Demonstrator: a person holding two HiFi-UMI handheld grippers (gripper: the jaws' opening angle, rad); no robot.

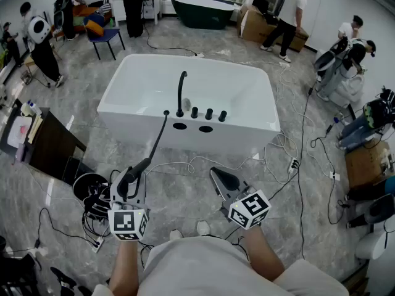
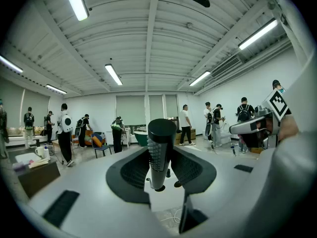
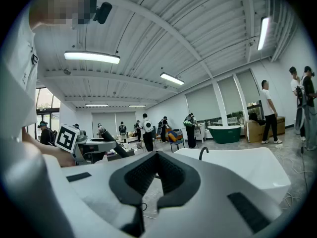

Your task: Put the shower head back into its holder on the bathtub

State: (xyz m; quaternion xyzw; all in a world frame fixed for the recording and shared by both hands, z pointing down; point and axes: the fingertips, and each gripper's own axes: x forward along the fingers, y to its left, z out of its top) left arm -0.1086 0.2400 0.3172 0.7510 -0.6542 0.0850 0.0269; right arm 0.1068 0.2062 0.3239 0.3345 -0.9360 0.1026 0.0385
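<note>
Shower head [image 1: 151, 148]: black and long, pinched by its grip end between the pads of the left claw [image 1: 132, 180]. It points ahead toward the tub [image 1: 244, 100] and is outside its holder. In the left gripper view the shower head [image 2: 160, 150] stands between the two ribbed pads, with both pads against it.

Holder: two dark holes [image 1: 179, 126] are open in the tub's near rim, just below the row of fittings. The shower head's far tip lies near the left hole in the head view; I cannot tell whether it touches the rim.

Fittings on the rim: one curved black spout [image 1: 181, 91] and three black knobs [image 1: 208, 114] to its right.

Tub: white and rectangular, standing on the grey floor [image 1: 179, 193]. A small round fitting shows on its inner wall behind the spout.

Right claw [image 1: 217, 175]: pressed together with nothing in it, held level, well short of the tub.

Surroundings: cables [image 1: 296, 165] trail over the floor right of the tub. A dark green tub [image 1: 202, 12] stands at the far wall.
</note>
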